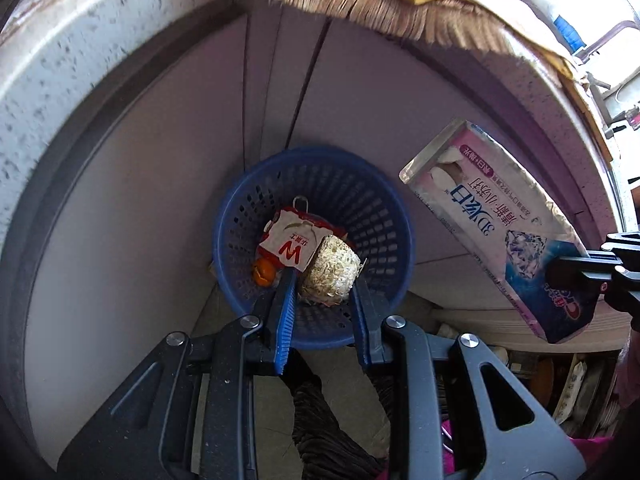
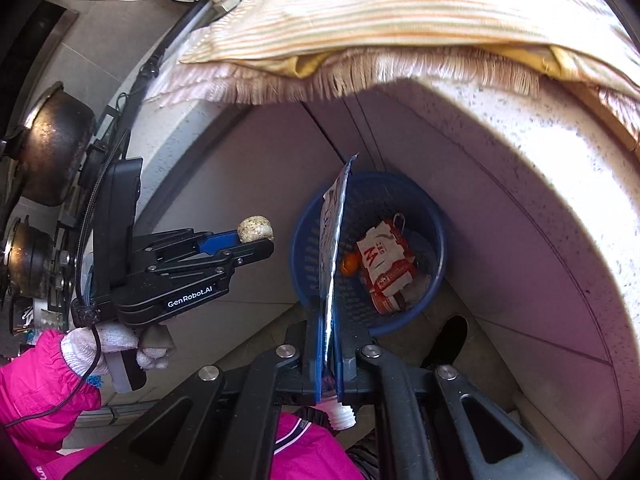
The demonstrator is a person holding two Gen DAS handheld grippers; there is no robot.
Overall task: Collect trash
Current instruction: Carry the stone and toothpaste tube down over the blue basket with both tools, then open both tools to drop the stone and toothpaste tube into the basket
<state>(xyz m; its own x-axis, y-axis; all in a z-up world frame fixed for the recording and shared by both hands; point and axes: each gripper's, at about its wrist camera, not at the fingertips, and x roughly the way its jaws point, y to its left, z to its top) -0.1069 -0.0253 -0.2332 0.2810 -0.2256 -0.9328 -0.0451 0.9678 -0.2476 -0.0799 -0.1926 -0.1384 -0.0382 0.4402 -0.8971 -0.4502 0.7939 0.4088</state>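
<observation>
The left gripper (image 1: 324, 280) pinches a pale fibrous lump (image 1: 329, 271) between its fingers (image 1: 285, 300), right above the blue basket (image 1: 240, 216); parting them there should drop it in cleanly. The right gripper (image 2: 329, 320) is clamped on a flattened tube (image 2: 334, 240) beside the rim and should move over the opening first. A red-and-white pack (image 2: 386, 268) inside shows a "W"; the tube reads "3D".

Left gripper (image 1: 324, 280) angled steeply down, fingers (image 1: 285, 304) clamped narrowly, right gripper (image 2: 329, 320) pinched fully closed, white-gloved hand (image 2: 108, 348)
</observation>
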